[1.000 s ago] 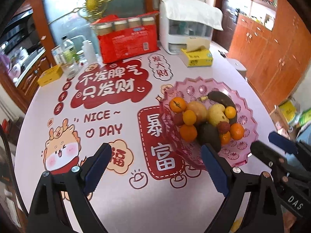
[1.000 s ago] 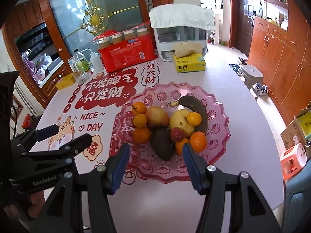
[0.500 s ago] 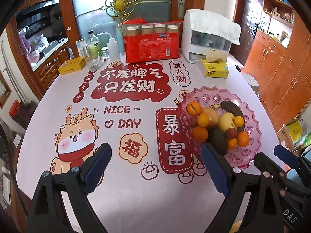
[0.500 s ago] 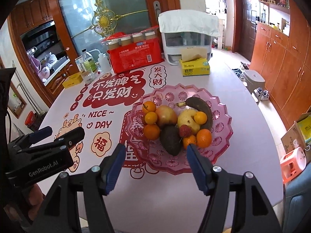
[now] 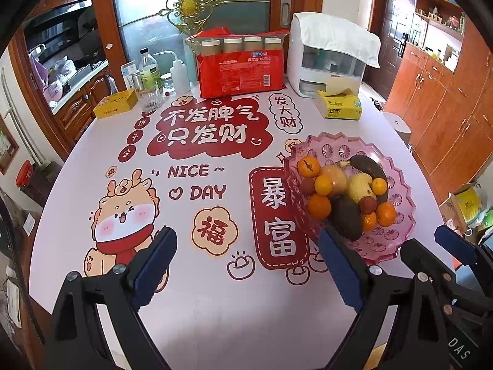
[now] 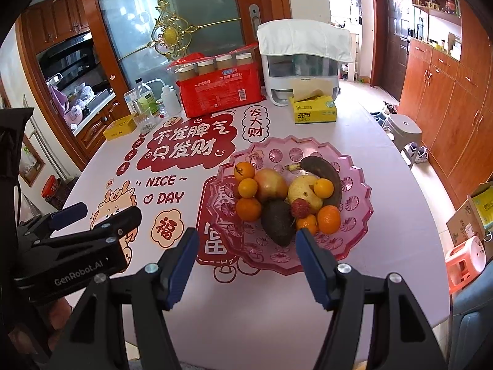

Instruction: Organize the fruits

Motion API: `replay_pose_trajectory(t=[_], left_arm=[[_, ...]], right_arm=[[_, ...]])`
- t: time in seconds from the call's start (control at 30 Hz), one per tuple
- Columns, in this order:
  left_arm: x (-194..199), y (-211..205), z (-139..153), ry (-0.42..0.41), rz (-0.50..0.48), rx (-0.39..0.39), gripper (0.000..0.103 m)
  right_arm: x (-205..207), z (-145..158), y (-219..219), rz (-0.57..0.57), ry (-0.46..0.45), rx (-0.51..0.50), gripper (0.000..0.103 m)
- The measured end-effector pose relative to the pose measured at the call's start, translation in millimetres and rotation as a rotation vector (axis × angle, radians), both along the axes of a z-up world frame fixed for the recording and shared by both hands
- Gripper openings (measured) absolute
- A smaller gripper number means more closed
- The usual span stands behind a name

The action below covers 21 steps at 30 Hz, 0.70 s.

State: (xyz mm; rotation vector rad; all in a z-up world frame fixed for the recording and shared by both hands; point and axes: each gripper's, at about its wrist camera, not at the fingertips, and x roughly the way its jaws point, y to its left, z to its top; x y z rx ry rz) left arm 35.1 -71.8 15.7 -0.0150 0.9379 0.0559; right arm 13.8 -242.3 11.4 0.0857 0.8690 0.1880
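A pink scalloped fruit bowl [image 6: 308, 141] stands on the table, right of centre. It holds several oranges [image 6: 248, 208], a dark avocado [image 6: 277, 222], a blackened banana [image 6: 326, 172], a pear [image 6: 300, 191], a reddish apple [image 6: 271, 183] and a lychee [image 6: 300, 208]. My right gripper [image 6: 246, 236] hovers open just short of the bowl's near rim, with nothing between its fingers. To the bowl's left, my left gripper [image 5: 246, 234] is wide open over the printed tablecloth, its right finger [image 5: 336, 262] overlapping the bowl [image 5: 339, 141] in that view. Each gripper shows in the other's view: left [image 6: 107, 211], right [image 5: 428, 240].
At the table's far edge stand a red pack of jars [image 5: 240, 71], a white dispenser under a cloth [image 5: 329, 58], a yellow tissue box [image 5: 339, 106], bottles and a glass [image 5: 149, 97], and a yellow box [image 5: 115, 104]. Wooden cabinets line the right wall.
Both grippers have drawn back from the bowl and risen slightly. The left view has swung to show more of the table's left side. The right jaws stand a little wider.
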Motion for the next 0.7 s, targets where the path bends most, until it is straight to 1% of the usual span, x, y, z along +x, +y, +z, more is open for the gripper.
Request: replay_pose_trajectory(t=[0.3, 0.7], left_arm=[[-6.8, -5.2, -0.9, -0.002, -0.016, -0.006, 0.093], [-11.0, -6.9, 1.5, 0.001, -0.005, 0.000, 0.093]], right_arm=[[-7.2, 0.2, -1.9, -0.013, 0.005, -0.004, 0.066], [-11.9, 3.3, -4.0, 0.010, 0.002, 0.000, 0.066]])
